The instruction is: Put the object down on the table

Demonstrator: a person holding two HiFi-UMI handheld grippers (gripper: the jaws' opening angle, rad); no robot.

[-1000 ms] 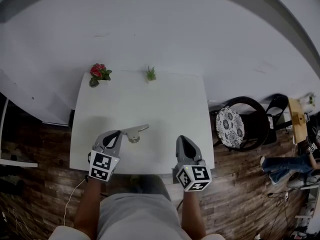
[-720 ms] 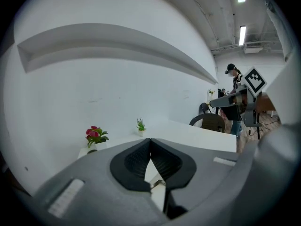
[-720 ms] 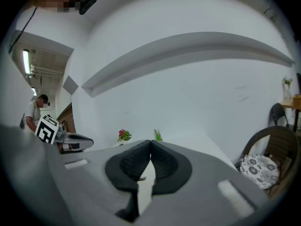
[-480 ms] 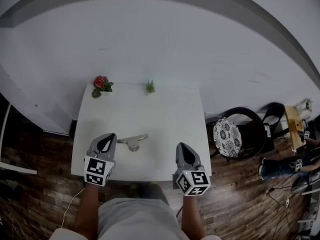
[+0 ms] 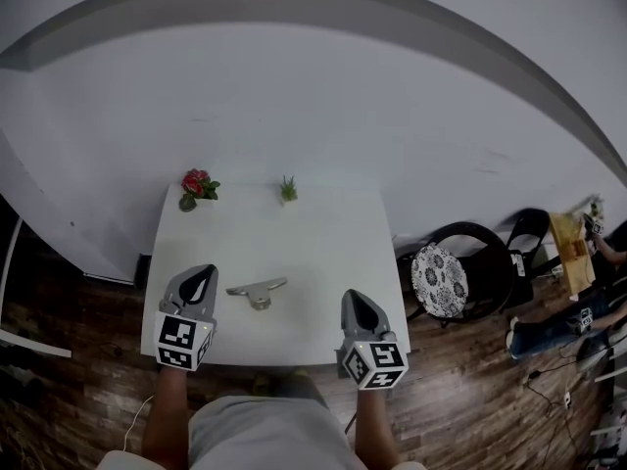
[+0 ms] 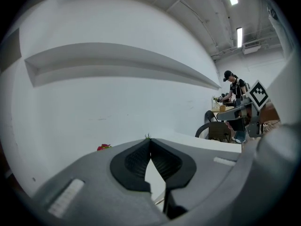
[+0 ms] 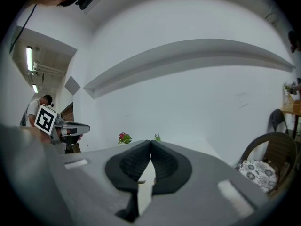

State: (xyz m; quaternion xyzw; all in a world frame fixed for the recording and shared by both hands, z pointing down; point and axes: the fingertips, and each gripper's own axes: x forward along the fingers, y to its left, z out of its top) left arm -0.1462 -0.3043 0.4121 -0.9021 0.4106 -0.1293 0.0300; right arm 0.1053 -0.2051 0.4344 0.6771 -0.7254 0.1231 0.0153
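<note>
Though apart, object [image 5: 257, 291] near left gripper [image 5: 201, 274]

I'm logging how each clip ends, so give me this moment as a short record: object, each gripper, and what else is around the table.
object: grey metal piece, lying on the white table, touched by neither gripper
left gripper: jaws together, nothing between them, left of the piece
right gripper: jaws together, empty, near the table's front right
far edge of table: red flowers, small green plant
beside table: chair with patterned cushion
</note>
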